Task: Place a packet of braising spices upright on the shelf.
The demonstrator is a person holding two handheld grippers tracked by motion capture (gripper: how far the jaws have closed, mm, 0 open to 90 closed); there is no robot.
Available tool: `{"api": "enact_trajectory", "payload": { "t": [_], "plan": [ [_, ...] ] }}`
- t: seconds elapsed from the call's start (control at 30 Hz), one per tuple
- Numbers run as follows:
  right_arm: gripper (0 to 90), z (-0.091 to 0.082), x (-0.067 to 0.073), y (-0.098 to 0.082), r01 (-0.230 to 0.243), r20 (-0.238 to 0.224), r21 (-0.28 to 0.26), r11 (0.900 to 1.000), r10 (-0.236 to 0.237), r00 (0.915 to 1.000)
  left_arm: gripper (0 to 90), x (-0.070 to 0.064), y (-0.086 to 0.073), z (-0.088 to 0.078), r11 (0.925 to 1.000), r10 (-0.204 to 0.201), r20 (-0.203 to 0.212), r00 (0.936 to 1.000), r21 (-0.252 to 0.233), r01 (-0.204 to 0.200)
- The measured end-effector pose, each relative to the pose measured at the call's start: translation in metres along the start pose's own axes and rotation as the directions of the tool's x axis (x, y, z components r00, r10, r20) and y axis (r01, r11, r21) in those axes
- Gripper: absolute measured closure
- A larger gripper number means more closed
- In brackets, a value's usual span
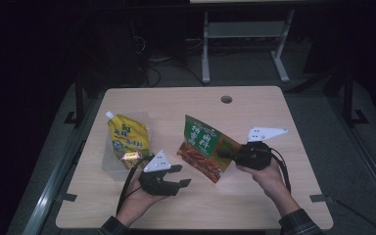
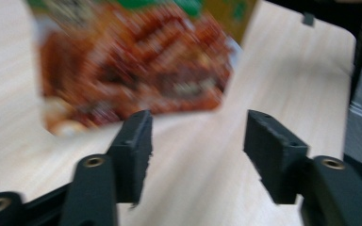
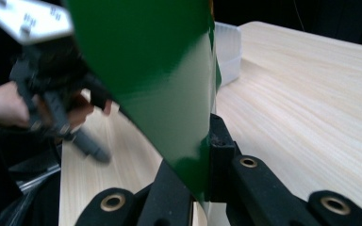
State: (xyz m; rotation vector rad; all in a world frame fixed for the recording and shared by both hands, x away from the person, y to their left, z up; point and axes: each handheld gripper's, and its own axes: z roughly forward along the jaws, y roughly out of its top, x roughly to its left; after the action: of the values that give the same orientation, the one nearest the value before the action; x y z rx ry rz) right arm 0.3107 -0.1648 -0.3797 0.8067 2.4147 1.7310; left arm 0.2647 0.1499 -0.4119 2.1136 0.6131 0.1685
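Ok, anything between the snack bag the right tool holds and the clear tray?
Nothing solid: the right tool holds the snack bag off the table, and the tray lies leftward, with the open left tool near that path.

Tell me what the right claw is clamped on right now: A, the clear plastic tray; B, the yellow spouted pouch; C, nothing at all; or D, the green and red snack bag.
D: the right claw pinches the edge of the green and red snack bag between its closed jaws and holds it up off the table, while the yellow spouted pouch lies in the clear tray.
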Motion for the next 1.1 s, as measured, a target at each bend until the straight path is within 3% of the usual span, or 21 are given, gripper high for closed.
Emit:
{"api": "enact_trajectory", "payload": {
  "t": [0.1,0.2,0.53,0.83,1.1],
  "plan": [
    [89.8,0.003,-0.002,0.007,-0.01,0.007,-0.009,1.0,0.01,0.9999,32.6,-0.002,-0.007,-0.001,0.9996,0.007,0.036,0.9993,0.027,-0.008],
    [89.8,0.008,-0.004,0.015,-0.004,0.017,-0.005,1.0,0.005,0.9998,28.1,-0.004,-0.014,-0.002,0.9989,0.015,0.047,0.9988,0.043,-0.017],
    [89.8,0.028,-0.014,0.039,-0.005,0.073,0.03,1.0,0.002,0.9973,13.6,-0.011,-0.034,-0.005,0.9961,0.058,0.027,0.998,0.064,-0.06],
    [89.8,0.055,-0.019,0.074,0.023,0.072,0.006,1.0,-0.023,0.9971,12.7,-0.011,-0.037,-0.002,0.995,0.053,0.023,0.9983,0.083,-0.055],
    [89.8,0.087,-0.02,0.11,0.051,0.058,0.004,0.999,-0.051,0.997,13.0,-0.013,-0.038,0.002,0.9913,0.084,0.028,0.996,0.098,-0.087]
  ]
}}
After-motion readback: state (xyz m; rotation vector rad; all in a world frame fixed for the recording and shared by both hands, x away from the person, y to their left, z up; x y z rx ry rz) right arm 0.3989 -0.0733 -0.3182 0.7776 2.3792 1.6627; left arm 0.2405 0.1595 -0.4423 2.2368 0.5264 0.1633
